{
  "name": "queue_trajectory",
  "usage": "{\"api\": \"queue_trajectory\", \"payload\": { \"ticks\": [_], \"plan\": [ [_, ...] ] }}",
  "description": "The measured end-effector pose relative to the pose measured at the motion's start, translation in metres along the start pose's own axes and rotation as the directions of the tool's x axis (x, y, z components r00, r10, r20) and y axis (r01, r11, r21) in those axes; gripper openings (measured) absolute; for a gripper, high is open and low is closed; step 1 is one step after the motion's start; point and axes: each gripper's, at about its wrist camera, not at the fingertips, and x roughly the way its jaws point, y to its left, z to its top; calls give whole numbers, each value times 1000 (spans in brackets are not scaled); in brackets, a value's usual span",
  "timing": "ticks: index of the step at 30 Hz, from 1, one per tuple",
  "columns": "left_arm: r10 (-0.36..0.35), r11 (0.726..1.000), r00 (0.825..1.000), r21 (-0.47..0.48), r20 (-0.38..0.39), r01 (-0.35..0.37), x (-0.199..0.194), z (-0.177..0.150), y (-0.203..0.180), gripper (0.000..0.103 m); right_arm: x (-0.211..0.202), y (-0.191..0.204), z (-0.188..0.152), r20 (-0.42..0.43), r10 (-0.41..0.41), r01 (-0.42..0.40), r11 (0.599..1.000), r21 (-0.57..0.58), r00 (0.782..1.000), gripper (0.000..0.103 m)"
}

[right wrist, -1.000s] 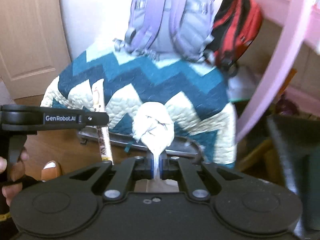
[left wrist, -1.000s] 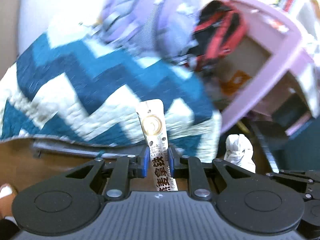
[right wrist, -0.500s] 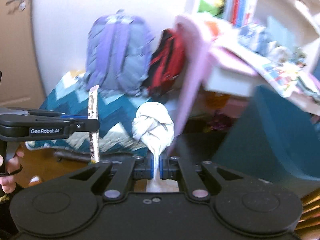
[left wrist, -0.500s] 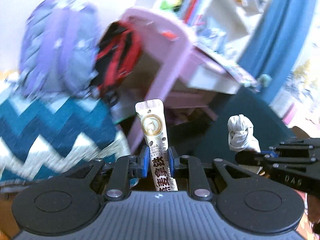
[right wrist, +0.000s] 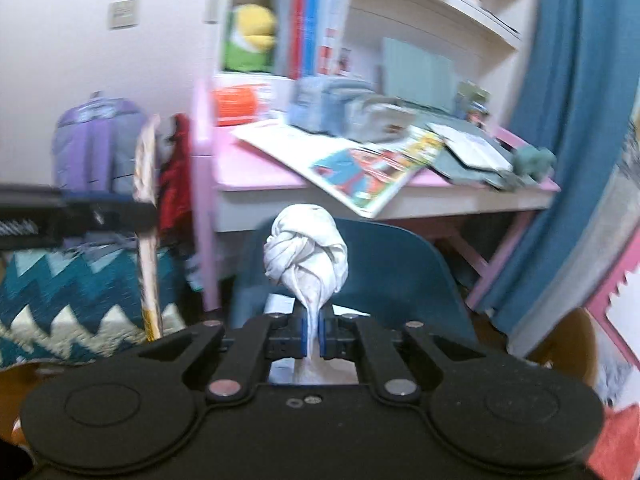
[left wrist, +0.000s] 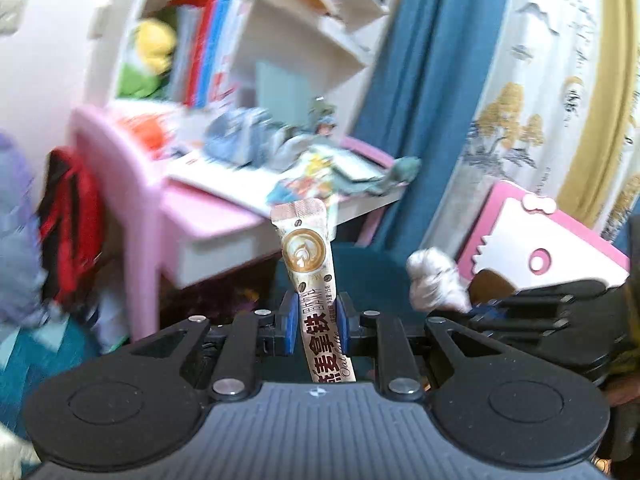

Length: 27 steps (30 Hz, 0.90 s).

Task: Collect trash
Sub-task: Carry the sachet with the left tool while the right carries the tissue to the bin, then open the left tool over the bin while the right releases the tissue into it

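My left gripper is shut on a beige coffee stick sachet, which stands upright between the blue pads. My right gripper is shut on the twisted tail of a crumpled white tissue that bulges above the pads. In the left wrist view the tissue and the right gripper sit close by on the right. From the right wrist camera the sachet and the left gripper show at the left. Both are held up in the air in front of a blue chair.
A pink desk strewn with books and a pencil case stands behind the chair, under white shelves. A blue curtain hangs at the right. A zigzag quilt and backpacks lie at the left. A pink board leans at the right.
Both grippers have risen and swung right, away from the zigzag quilt and backpacks toward the pink desk and blue chair. Each keeps its hold on its piece of trash.
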Motion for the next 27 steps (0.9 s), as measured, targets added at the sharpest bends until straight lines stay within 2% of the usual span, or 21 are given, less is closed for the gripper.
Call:
{"api": "queue_trajectory", "payload": {
  "ticks": [4, 8, 13, 15, 20, 27],
  "plan": [
    [-42, 999, 999, 22, -23, 43, 37, 22, -31, 20, 22, -32, 9, -13, -50, 51, 997, 63, 999, 4],
    [-59, 998, 993, 30, -98, 62, 88, 30, -52, 20, 57, -56, 19, -79, -70, 79, 990, 118, 994, 4],
    [0, 997, 982, 70, -188, 13, 143, 15, -62, 20, 96, -71, 14, -185, -49, 75, 988, 135, 981, 4],
    [25, 997, 971, 79, -236, -7, 160, 5, -59, 20, 105, -71, 9, -219, -52, 79, 990, 117, 974, 5],
    [25, 998, 951, 55, -309, -8, 182, -6, -49, 21, 117, -76, 2, -292, -28, 71, 988, 139, 956, 11],
    [38, 999, 935, 46, -353, -23, 193, -14, -44, 23, 121, -88, -2, -323, -16, 78, 981, 178, 946, 25]
  ]
}}
